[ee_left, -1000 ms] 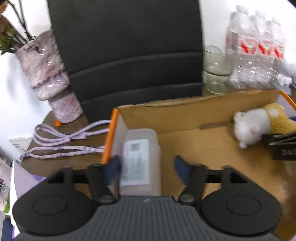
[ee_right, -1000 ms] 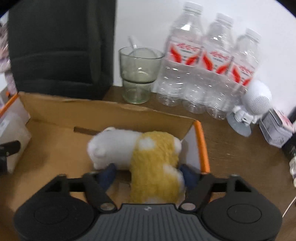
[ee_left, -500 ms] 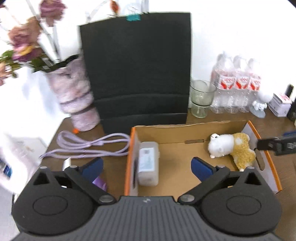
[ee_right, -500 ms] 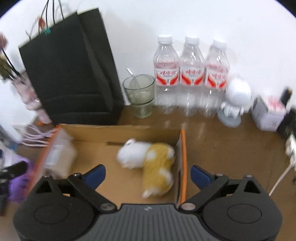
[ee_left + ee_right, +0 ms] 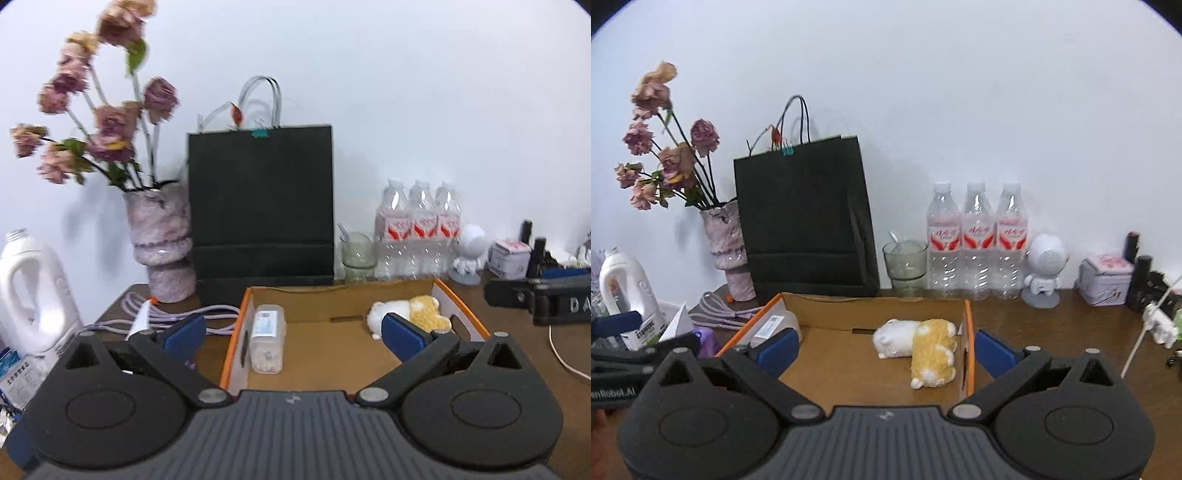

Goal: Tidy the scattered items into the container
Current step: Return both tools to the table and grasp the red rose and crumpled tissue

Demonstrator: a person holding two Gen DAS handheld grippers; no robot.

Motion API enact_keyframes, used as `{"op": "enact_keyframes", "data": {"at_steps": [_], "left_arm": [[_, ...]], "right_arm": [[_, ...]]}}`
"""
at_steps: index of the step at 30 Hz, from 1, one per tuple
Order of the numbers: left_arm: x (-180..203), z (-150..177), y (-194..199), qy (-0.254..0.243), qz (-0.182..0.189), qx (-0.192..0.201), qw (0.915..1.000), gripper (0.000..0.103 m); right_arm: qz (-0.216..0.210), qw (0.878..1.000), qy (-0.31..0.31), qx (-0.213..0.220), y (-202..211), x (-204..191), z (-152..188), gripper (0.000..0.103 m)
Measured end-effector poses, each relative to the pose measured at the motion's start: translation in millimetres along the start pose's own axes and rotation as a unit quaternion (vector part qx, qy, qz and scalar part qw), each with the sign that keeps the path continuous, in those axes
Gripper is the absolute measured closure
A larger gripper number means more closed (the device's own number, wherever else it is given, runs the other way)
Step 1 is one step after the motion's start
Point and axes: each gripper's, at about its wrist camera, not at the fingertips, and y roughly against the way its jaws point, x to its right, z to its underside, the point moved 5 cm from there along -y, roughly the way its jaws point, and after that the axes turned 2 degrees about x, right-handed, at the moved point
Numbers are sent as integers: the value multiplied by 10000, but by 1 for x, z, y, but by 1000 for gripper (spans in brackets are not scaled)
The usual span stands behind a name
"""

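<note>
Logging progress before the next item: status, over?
Left gripper, right gripper open, empty. Plush toy, plastic case inside cardboard box. Nothing blocking.

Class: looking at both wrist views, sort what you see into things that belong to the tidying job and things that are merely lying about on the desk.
Belong to the job:
cardboard box
plush toy, in the box
plastic container, in the box
left gripper, open
right gripper, open

Lying about:
black paper bag
water bottles
vase of flowers
glass cup
</note>
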Motion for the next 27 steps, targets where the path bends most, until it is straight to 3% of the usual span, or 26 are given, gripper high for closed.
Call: {"op": "enact_keyframes", "data": {"at_steps": [4,6,10,13,16,18,21,24,27], "left_arm": [[-8,33,57,393,57,114,9991,0],[-10,61,90,560,286,78,9980,0],[2,131,165,820,404,324,9953,0],[13,172,188,721,476,-80,9962,0],[22,188,197,525,540,-280,9968,0],[23,189,194,375,596,-248,9972,0],[15,185,168,299,358,-399,9981,0],[4,182,126,423,310,-815,9953,2],[0,179,87,506,439,-1148,9911,8]], "right_arm": [[-110,9993,-112,325,55,-11,28,1],[-294,9984,-263,412,91,-16,53,1],[-515,9957,-414,650,166,-25,118,0],[-573,9964,-257,575,194,-36,155,0],[-404,9970,70,657,208,-49,169,0],[-584,9946,-38,860,211,-50,172,0],[-754,9921,-306,951,199,-46,177,0],[-566,9965,-91,613,180,-46,178,6],[-689,9973,-58,261,164,-49,180,17]]}}
